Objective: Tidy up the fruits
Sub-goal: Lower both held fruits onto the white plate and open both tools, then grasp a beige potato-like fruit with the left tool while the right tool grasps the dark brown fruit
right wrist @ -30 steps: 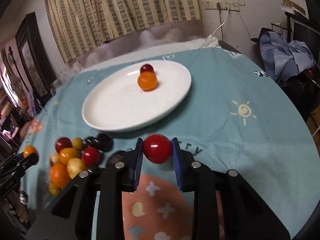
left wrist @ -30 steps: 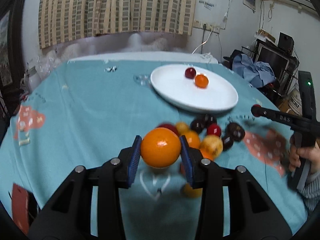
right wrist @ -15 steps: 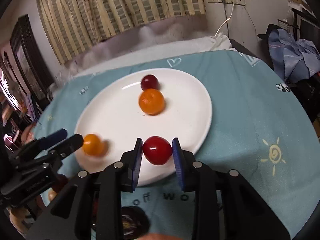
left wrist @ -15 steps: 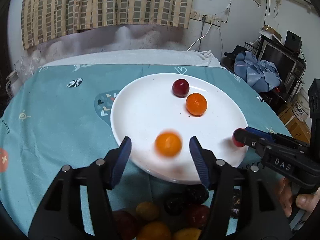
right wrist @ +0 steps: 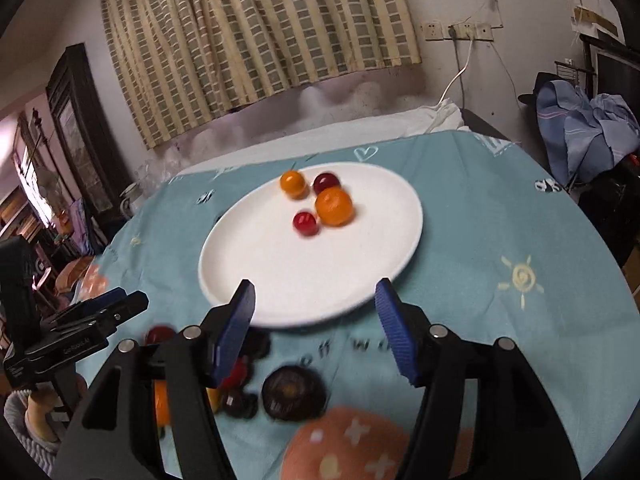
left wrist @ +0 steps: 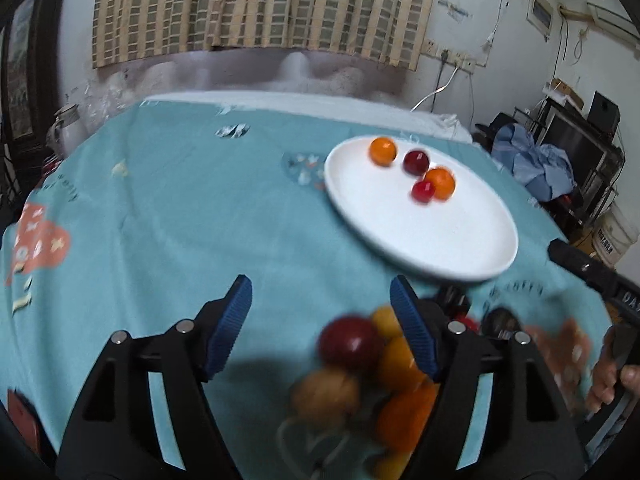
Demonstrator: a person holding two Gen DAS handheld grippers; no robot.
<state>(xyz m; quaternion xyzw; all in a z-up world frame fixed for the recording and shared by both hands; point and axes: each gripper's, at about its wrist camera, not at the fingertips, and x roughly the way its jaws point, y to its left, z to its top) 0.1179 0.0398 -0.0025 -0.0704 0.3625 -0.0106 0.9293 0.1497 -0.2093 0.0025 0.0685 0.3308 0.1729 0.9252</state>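
Left gripper [left wrist: 320, 300] and right gripper [right wrist: 314, 302] both empty, jaws just opened wide; four fruits [right wrist: 334, 206] resting on white plate [right wrist: 256, 272]; remaining fruit pile [left wrist: 360, 364] on teal cloth [left wrist: 160, 220] beside plate

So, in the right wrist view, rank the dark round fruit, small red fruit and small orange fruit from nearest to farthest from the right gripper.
1. Dark round fruit, on the cloth below the jaws.
2. Small red fruit, mid-plate.
3. Small orange fruit, plate's far side.
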